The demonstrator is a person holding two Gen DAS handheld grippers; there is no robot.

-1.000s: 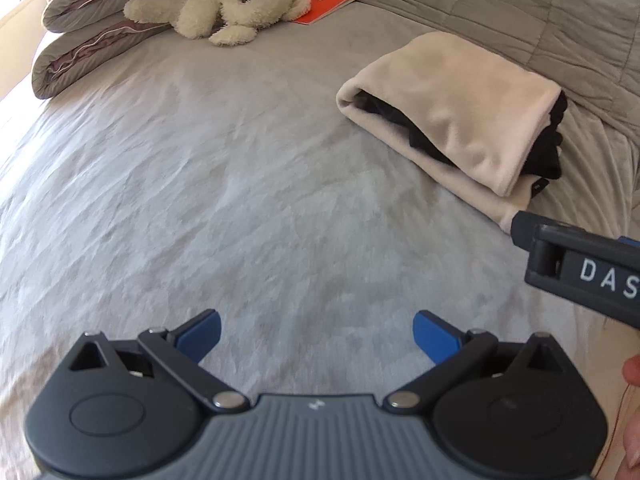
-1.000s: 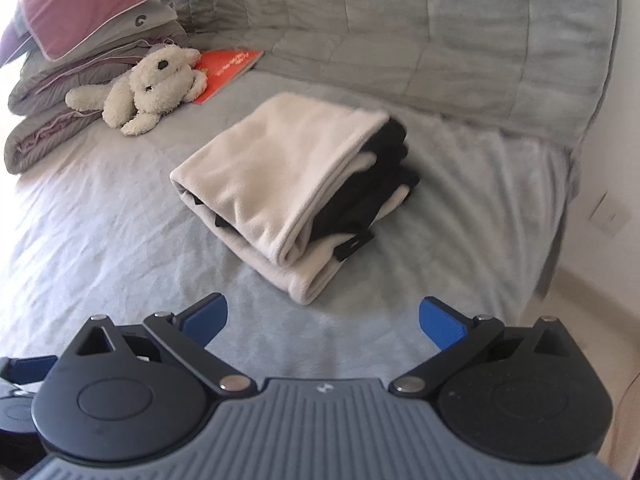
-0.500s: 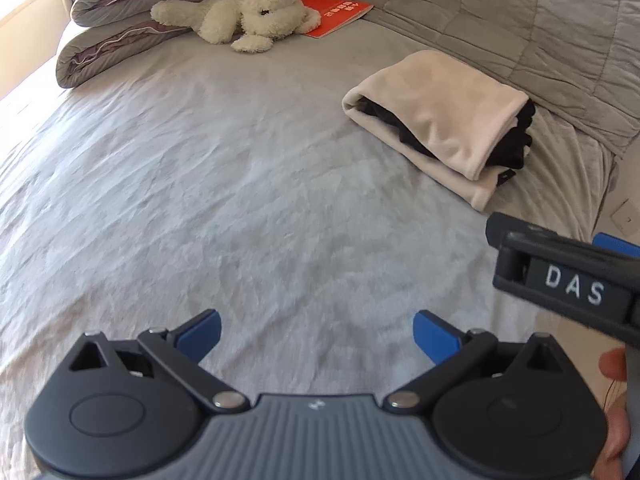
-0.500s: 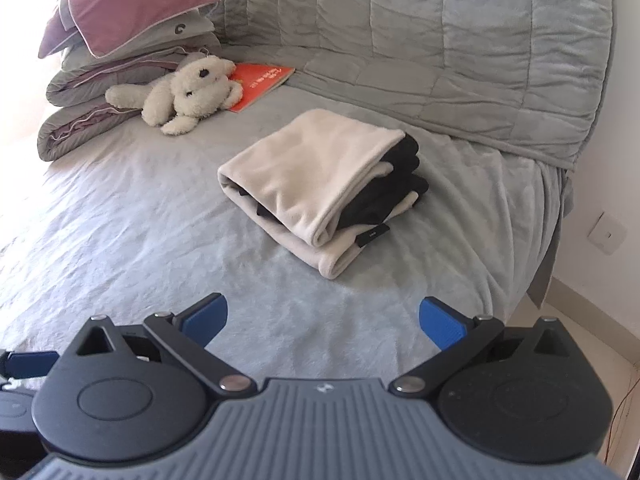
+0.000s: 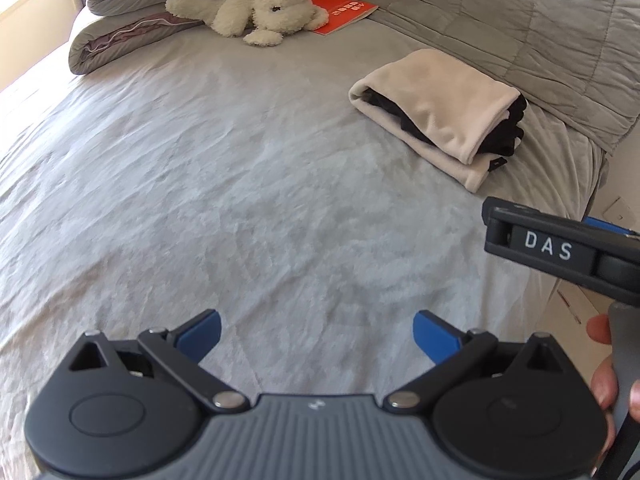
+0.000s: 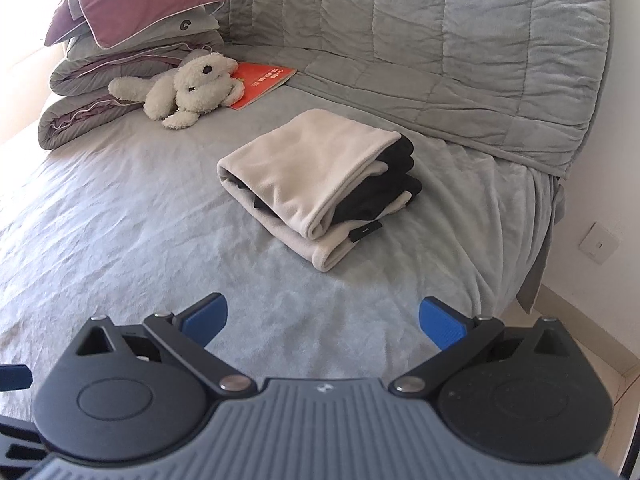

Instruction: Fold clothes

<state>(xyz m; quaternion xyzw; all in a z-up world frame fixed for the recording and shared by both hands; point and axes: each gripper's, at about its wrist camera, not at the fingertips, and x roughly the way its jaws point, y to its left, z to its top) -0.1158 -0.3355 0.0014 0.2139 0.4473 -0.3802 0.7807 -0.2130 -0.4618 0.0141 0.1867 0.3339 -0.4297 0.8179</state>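
We hold left gripper (image 5: 316, 334) and right gripper (image 6: 322, 320) above grey bed (image 6: 120, 220), both spread wide, empty. Folded cream-and-black clothes (image 6: 320, 184) lie ahead, near quilt (image 6: 460, 40), apart from plush dog (image 6: 188, 88).

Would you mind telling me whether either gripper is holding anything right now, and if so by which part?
Nothing is held: the left gripper and right gripper are both open and empty, apart from the folded garment on the bed.

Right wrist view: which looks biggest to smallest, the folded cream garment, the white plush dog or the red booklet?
1. Folded cream garment, nearest the camera, which may flatter it.
2. White plush dog.
3. Red booklet, partly hidden under the dog.
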